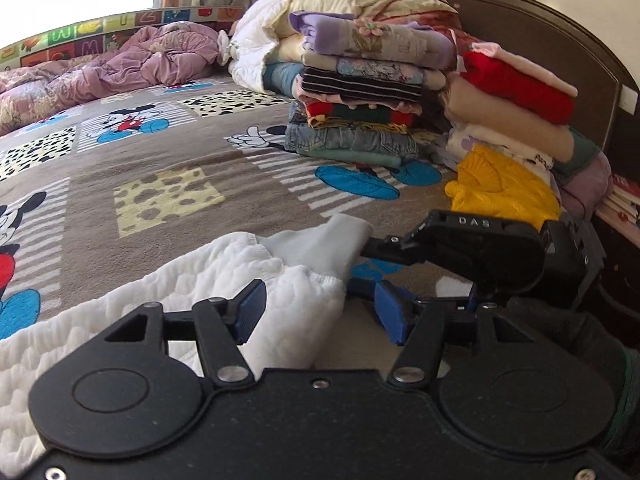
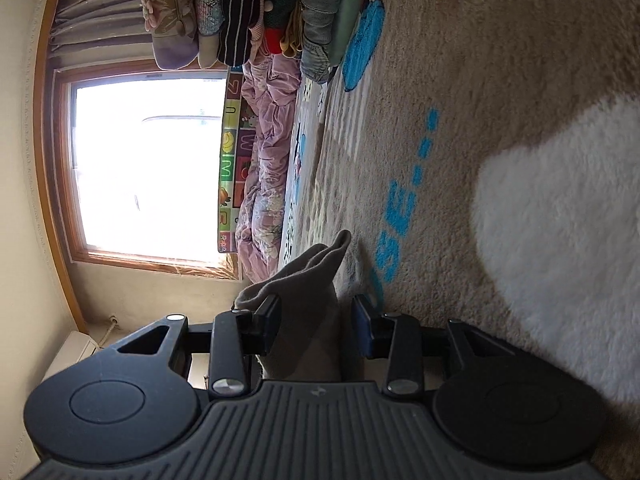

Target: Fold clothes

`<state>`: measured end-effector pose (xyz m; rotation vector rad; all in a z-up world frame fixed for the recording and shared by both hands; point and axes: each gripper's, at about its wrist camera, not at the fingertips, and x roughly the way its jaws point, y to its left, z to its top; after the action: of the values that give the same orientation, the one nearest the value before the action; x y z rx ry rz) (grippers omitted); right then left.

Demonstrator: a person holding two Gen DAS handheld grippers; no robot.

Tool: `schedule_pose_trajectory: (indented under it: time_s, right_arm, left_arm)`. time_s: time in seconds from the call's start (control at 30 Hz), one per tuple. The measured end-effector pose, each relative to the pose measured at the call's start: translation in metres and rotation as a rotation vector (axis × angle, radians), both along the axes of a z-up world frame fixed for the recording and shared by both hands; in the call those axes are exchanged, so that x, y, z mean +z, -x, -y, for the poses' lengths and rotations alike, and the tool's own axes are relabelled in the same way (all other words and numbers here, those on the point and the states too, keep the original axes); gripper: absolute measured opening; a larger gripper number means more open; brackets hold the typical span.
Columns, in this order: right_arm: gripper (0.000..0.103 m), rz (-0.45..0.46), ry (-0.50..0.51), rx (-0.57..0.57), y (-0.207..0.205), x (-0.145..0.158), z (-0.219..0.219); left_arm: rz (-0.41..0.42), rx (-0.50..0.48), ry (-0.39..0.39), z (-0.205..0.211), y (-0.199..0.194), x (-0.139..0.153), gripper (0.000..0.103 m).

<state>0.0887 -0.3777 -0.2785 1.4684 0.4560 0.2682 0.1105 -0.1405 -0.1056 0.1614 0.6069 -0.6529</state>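
A white quilted garment (image 1: 120, 328) lies on the cartoon-print bed blanket (image 1: 160, 152) at the near edge of the left wrist view. My left gripper (image 1: 322, 310) hovers over its hem, open, blue pads apart and pinching nothing. The garment's grey cuff (image 1: 332, 244) sticks up to the right, where my right gripper (image 1: 362, 266) comes in sideways, shut on it. In the right wrist view, rolled on its side, the cuff (image 2: 308, 280) fills most of the space between the right gripper's (image 2: 316, 316) jaws.
Two tall stacks of folded clothes (image 1: 360, 92) (image 1: 516, 120) stand at the back by the dark headboard (image 1: 540, 32). A yellow knit (image 1: 496, 188) lies just beyond the right gripper. A crumpled purple duvet (image 1: 152, 56) lies far left. A dark sleeve (image 1: 580, 340) is at the right.
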Motion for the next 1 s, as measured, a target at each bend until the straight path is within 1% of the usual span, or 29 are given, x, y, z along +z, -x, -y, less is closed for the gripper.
schedule_pose_trajectory:
  time_s: [0.13,0.3,0.37,0.43,0.53,0.6,0.63,0.67,0.7,0.8,0.83,0.93,1.0]
  right_arm:
    - [0.04,0.001,0.029,0.028,-0.006,0.003,0.003]
    - [0.04,0.013,0.037,0.084,-0.007,0.001,0.007]
    - [0.04,0.018,0.044,0.098,-0.006,0.001,0.006]
    - [0.04,0.023,0.046,0.105,-0.002,0.001,0.006]
    - [0.039,0.026,0.039,0.112,-0.001,0.0,0.007]
    - [0.039,0.028,0.027,0.111,0.0,-0.001,0.009]
    - [0.039,0.028,0.022,0.109,0.0,-0.001,0.009]
    - [0.039,0.029,0.019,0.107,0.001,-0.001,0.009]
    - [0.04,0.032,0.017,0.101,0.003,0.0,0.01]
    - [0.044,0.044,0.003,0.063,0.01,0.003,0.012]
    - [0.045,0.046,-0.001,0.048,0.012,0.004,0.013]
    - [0.046,0.049,0.004,0.003,0.02,0.007,0.017]
    - [0.049,0.054,0.023,-0.013,0.023,0.012,0.018]
  left_arm:
    - [0.069,-0.026,-0.146,0.022,-0.001,-0.016,0.059]
    - [0.152,-0.071,-0.332,0.051,0.0,-0.033,0.059]
    - [0.18,-0.067,-0.408,0.064,0.0,-0.042,0.059]
    - [0.186,-0.057,-0.454,0.074,-0.003,-0.048,0.058]
    - [0.187,-0.015,-0.476,0.081,-0.008,-0.053,0.048]
    - [0.196,0.014,-0.495,0.084,-0.012,-0.054,0.036]
    - [0.201,0.028,-0.503,0.085,-0.014,-0.055,0.031]
    - [0.203,0.04,-0.51,0.085,-0.016,-0.055,0.023]
    - [0.198,0.046,-0.508,0.085,-0.019,-0.054,0.02]
    - [0.188,0.067,-0.473,0.08,-0.021,-0.046,0.016]
    - [0.182,0.078,-0.45,0.076,-0.021,-0.041,0.016]
    - [0.155,0.131,-0.334,0.059,-0.02,-0.021,0.015]
    - [0.13,0.169,-0.229,0.043,-0.019,-0.004,0.015]
